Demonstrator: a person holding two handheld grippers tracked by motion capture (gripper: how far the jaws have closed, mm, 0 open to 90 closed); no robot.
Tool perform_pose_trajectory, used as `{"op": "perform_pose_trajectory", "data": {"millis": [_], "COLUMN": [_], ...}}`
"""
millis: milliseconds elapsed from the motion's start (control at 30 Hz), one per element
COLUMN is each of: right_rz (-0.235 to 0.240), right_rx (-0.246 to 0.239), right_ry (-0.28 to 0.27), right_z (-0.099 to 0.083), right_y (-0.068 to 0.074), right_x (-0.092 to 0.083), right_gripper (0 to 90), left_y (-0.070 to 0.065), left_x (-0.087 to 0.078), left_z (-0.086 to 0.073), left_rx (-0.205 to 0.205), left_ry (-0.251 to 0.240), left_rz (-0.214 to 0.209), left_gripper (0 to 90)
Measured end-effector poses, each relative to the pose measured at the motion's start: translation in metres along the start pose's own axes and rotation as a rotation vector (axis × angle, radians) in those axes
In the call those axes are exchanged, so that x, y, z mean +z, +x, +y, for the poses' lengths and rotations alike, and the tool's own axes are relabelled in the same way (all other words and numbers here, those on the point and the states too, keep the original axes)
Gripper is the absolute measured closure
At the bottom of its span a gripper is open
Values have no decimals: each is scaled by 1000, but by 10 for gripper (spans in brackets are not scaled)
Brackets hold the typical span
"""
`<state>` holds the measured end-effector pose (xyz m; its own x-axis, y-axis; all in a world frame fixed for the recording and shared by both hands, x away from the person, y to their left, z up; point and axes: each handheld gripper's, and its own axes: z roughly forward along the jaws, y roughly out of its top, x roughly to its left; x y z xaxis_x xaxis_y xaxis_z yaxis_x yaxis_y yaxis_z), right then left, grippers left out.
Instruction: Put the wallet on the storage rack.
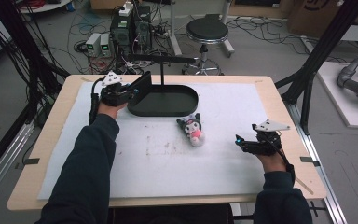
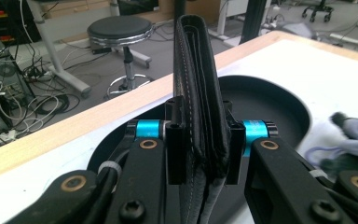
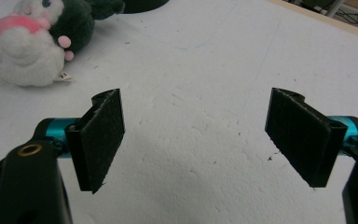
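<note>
My left gripper (image 1: 129, 91) is shut on a black leather wallet (image 2: 199, 107), which stands on edge between the jaws. In the high view the wallet (image 1: 142, 85) hangs over the left end of a black oval tray (image 1: 179, 103) with an upright T-shaped stand (image 1: 162, 63). A small plush toy (image 1: 192, 129) in white, dark and pink lies on the white mat in front of the tray. It also lies at the top left of the right gripper view, plush toy (image 3: 32, 42). My right gripper (image 1: 239, 141) rests at the right of the mat, open, with nothing between its pads (image 3: 100, 137).
A white mat (image 1: 168, 158) covers the wooden table (image 1: 51, 126). Beyond the far edge stand a black stool (image 1: 207, 31), computer boxes (image 1: 130, 28) and loose cables on the floor. Black frame posts (image 1: 324, 46) rise at the right.
</note>
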<state>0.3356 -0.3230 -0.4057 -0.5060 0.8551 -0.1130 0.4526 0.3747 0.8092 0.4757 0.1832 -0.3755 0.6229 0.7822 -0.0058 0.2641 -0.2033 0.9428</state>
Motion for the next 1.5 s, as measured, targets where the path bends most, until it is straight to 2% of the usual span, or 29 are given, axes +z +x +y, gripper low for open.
{"op": "perform_pose_trajectory", "data": {"millis": [200,333,467,600,733,800,867,967,1033,1133,1200,1333,1400,1500], "right_rz": [2,3,4,3,2,5,7,9,9,10,11,11,10,12], "right_rx": [-1,5,7,13,17,17,18,10,7,8,2,7,6,10], "right_ry": [-1,-1,-4,-3,-4,-4,0,0,0,0,0,-3,-5,-3], "right_z": [0,-1,-1,-3,-4,-4,-4,-4,-3,-3,-3,-2,-2,-3], "right_y": [0,0,0,-2,-3,-3,-3,-1,-1,0,0,1,0,0], "right_x": [-1,-2,-2,-2,-4,-4,-4,-4,-4,-4,-4,-5,-5,-5], "right_gripper": [201,201,201,201,201,201,201,201,201,201,201,201,201,201], "left_y": [6,10,13,12,8,6,4,1,-3,-8,-11,-14,-15,-16], "left_x": [20,35,44,50,56,57,58,58,57,58,59,62,65,69], "left_z": [-7,-8,-10,-15,-17,-17,-17,-15,-13,-12,-12,-15,-16,-18], "left_rx": [-15,6,21,64,40,19,4,-16,-13,-30,-19,-31,-62,-52], "left_ry": [-6,47,69,137,153,154,157,159,161,169,186,202,201,209], "left_rz": [19,58,81,102,111,109,105,74,45,9,4,-2,-16,0], "left_gripper": [764,764,764,764,714,605,562,524,520,485,482,468,465,481]}}
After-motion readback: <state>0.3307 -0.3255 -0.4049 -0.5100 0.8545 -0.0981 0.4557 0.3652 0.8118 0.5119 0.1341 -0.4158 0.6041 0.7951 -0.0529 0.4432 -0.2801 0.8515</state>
